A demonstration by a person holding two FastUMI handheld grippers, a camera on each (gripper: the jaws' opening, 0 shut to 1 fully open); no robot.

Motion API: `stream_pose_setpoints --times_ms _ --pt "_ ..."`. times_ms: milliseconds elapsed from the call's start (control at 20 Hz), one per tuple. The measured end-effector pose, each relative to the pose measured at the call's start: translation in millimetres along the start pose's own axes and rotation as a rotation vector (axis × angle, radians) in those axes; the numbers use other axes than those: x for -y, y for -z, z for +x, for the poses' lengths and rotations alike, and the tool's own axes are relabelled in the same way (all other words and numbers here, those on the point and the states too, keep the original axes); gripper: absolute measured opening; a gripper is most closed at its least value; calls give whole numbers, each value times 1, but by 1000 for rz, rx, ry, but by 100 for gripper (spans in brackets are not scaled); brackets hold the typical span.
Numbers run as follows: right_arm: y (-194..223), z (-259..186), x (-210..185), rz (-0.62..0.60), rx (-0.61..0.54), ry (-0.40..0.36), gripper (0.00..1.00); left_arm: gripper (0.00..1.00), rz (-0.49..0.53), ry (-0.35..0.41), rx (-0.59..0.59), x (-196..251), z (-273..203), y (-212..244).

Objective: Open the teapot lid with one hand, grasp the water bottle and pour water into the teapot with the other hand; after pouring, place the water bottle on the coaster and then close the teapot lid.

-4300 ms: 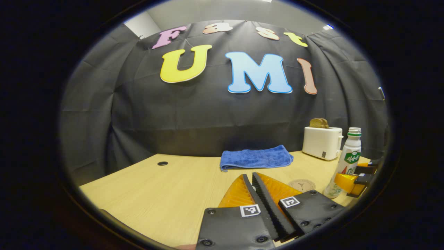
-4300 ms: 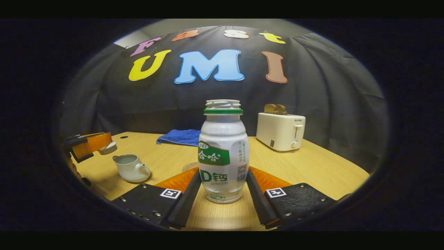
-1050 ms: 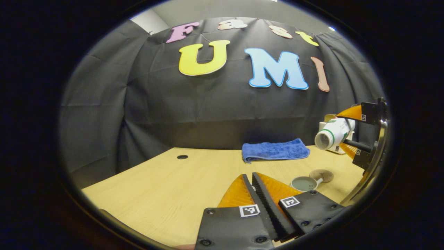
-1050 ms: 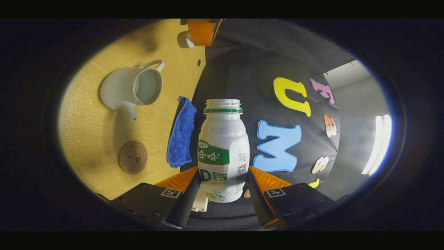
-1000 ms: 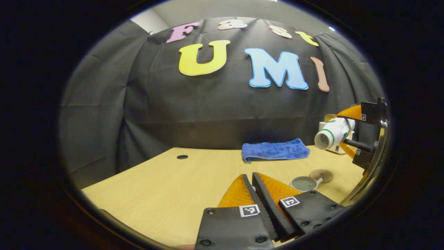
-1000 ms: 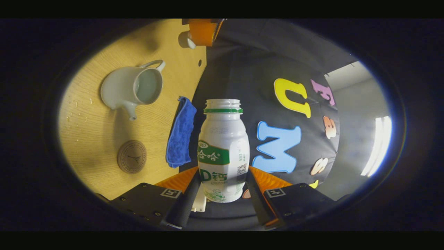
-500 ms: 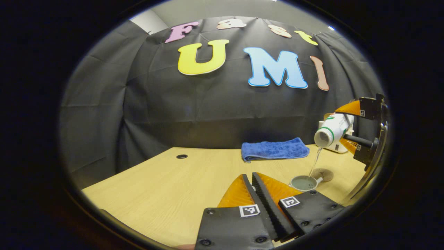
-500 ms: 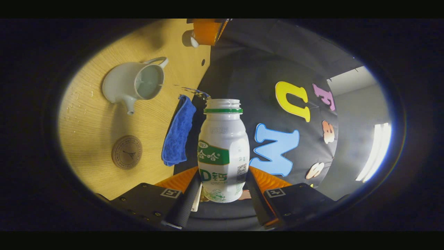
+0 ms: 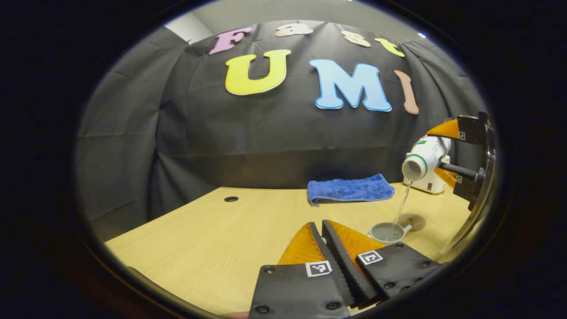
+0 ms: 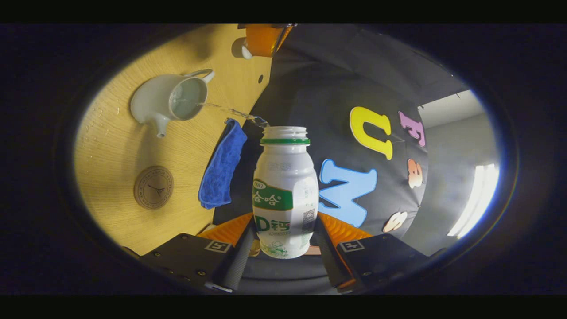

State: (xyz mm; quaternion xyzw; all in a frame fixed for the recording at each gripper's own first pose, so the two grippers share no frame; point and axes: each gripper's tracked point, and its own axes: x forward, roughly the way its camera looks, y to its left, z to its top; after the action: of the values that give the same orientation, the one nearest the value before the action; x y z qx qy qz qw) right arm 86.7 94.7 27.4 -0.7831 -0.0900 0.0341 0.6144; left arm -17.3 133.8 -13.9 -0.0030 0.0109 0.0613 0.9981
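You're pouring into the teapot.
Your right claw grips the tilted bottle above it; your left claw is closed on the lid.

My left gripper: two black plates, a square b/w marker tag on each, round screws below the tags, toothed inner finger faces above them. My right gripper: same black plates, one tag apiece, screws below the tags.
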Motion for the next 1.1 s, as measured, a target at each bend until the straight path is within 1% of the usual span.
stream_pose_setpoints --times_ms 50,200,250,300,350,1100 --pt "-1 -1 1 -3 1 4 73 9 1 1 -1 0 0 1" --pt "-1 -1 2 -6 5 10 73 9 3 3 -3 1 1 1" --pt "-1 -1 2 -7 6 12 73 24 3 3 -4 1 1 2" --pt "-2 -1 3 -11 7 14 75 9 3 4 -4 1 1 2" --pt "-1 -1 4 -15 9 17 73 9 4 4 -5 1 0 2" --pt "-1 4 13 -84 38 31 73 9 10 15 -12 5 1 5"
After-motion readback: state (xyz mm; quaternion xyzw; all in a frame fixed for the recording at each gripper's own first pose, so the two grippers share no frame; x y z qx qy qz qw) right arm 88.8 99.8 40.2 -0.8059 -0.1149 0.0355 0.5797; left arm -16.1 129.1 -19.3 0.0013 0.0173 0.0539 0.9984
